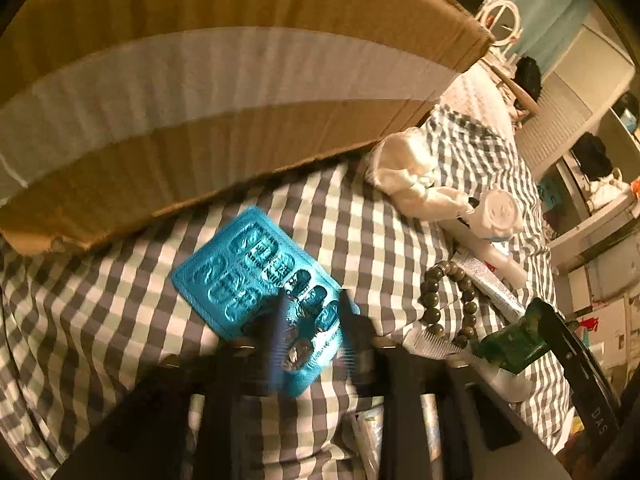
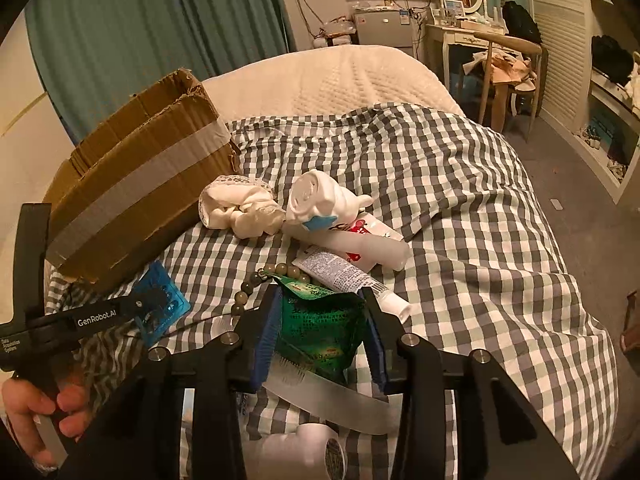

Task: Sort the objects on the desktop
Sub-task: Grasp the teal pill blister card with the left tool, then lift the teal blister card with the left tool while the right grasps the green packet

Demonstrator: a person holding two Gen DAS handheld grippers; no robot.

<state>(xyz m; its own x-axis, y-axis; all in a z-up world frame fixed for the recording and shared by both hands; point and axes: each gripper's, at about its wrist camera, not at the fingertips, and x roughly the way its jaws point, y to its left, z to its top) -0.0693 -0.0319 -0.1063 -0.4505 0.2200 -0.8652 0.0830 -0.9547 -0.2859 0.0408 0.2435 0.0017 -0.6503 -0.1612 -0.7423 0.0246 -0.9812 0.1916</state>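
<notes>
Gripping the blue blister pack (image 1: 256,280) by its corner, my left gripper (image 1: 312,320) risks dropping it short of the cardboard box (image 1: 224,92); my right gripper (image 2: 320,336) straddles the green sachet (image 2: 320,320) on the bedspread (image 2: 460,208), closure uncertain.

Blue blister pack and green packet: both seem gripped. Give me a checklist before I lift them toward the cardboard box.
1. Left gripper on the blue blister pack: ok, fingers straddle its near end; a firm pinch cannot be told.
2. Right gripper on the green packet: ok, packet sits between the blue pads.
3. Comb under the packet: cannot tell whether it is caught.
4. Bead bracelet beside the packet: cannot tell, it touches or passes under its top edge.
5. Cardboard box open on top: ok; its inside is unseen.
6. Grippers apart: ok, close but not touching.
</notes>
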